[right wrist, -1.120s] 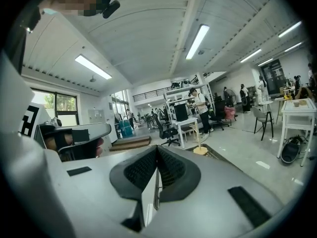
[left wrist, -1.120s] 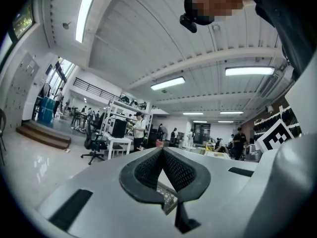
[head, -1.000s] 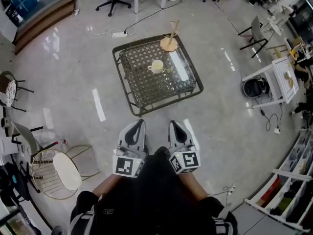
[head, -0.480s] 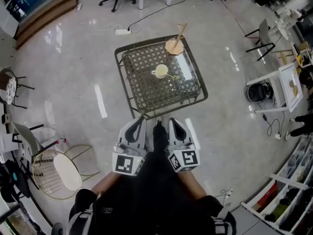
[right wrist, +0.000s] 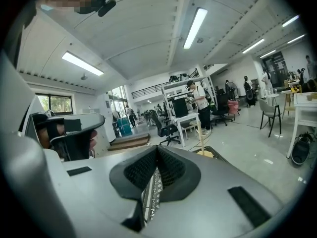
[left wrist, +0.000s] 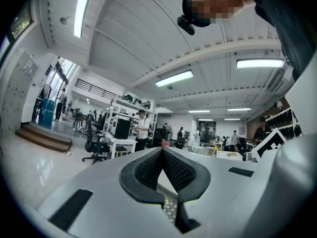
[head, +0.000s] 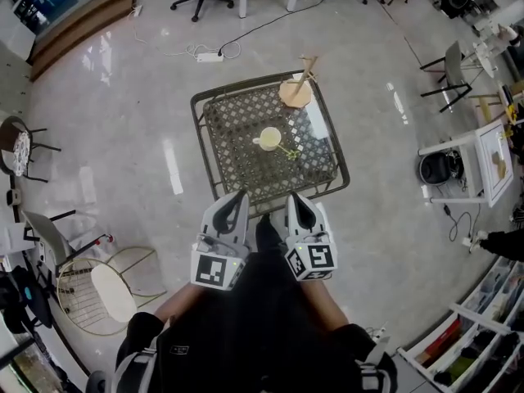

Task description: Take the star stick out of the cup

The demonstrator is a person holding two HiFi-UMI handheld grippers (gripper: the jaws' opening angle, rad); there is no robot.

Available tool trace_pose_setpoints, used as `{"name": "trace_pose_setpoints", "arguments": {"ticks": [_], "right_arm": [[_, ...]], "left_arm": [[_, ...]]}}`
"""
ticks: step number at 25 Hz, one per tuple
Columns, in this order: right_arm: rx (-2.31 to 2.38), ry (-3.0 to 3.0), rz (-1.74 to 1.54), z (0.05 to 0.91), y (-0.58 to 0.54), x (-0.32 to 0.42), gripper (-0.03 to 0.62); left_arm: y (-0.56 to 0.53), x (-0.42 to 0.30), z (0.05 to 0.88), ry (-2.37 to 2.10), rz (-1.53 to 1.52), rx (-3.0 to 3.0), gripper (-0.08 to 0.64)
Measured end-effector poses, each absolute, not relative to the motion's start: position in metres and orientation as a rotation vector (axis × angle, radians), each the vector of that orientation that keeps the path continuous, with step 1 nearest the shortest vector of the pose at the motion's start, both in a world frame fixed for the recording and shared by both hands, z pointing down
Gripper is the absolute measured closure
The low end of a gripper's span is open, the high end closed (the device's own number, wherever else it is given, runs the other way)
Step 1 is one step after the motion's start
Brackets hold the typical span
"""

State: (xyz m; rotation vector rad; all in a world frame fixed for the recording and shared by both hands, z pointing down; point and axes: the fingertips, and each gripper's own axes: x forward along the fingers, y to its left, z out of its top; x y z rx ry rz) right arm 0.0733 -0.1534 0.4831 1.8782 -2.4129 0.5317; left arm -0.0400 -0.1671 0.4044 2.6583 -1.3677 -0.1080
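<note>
**At the table's near edge: both grippers closed, stick not yet touched**

Near the middle of the low table [head: 205, 142], slightly toward its far edge, stands the cup [head: 269, 138]. The star stick [head: 288, 150] leans out over its rim toward the near right corner. It is thin and greenish, and too small here to tell which end carries the star. The left gripper [head: 236, 201] and the right gripper [head: 296, 200] hang side by side just over the near edge, well short of the cup. Each has its jaws pressed together at the tips with nothing between them.

The main risk, as I judge it, is the cup itself. It looks light and stands free on the lattice top, so a gripper that arrives closed, or comes in from the side, could push it over or slide it instead of catching the stick. The jaws have to part before the reach. The stick is slim and tilted, so a pinch that is off-line may flick it out or let it slip. Pulling along the lean rather than upward could drag the rim and tip the cup. A wide sweep could also clip the wooden stand [head: 295, 93] at the far right corner.
</note>
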Motion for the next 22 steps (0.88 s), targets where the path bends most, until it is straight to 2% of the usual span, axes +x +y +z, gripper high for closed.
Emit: {"name": "trace_pose_setpoints", "arguments": {"ticks": [22], "right_arm": [[1.794,-2.15,0.809,0.611,-0.254,0.136,0.57]], "left_arm": [[-0.263,0.0,0.427,-1.405,-0.019,2.586,0.547]]}}
